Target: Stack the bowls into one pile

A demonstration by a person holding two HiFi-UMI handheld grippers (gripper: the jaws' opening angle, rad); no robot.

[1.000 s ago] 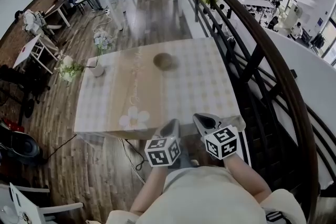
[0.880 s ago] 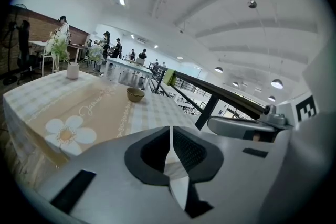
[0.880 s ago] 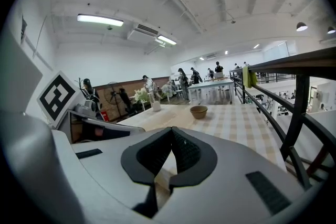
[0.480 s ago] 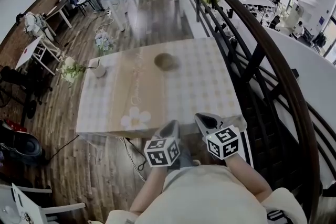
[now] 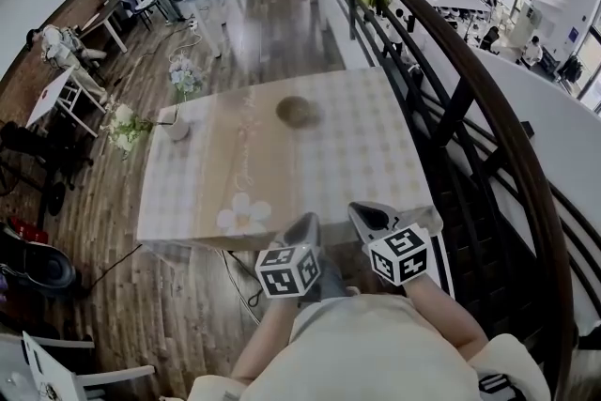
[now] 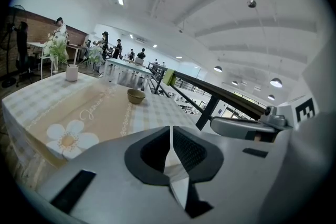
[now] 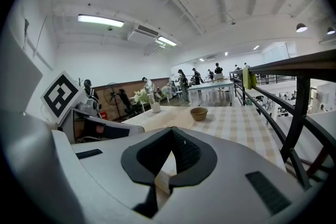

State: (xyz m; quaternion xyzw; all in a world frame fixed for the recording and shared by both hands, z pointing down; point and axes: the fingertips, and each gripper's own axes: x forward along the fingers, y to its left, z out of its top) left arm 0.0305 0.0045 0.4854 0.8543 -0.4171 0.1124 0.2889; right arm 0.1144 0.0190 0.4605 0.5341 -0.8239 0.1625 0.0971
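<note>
Sitting on checked table (image 5: 376, 155), brown bowl (image 5: 297, 111)

Ahead of the grey left tool (image 5: 306, 226) and grey right tool (image 5: 368, 217), both wearing black-and-white square markers, the table's pale checked cloth (image 5: 376, 155) is showing a beige runner (image 5: 258, 155) printed with a white daisy (image 5: 243, 216); beyond, a round tan-brown bowl (image 5: 297, 111) is showing.

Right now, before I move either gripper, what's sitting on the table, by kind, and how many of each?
Bowl: 1 seen (possibly several nested; cannot tell from here)
Vase of flowers: 1
Total: 2
</note>
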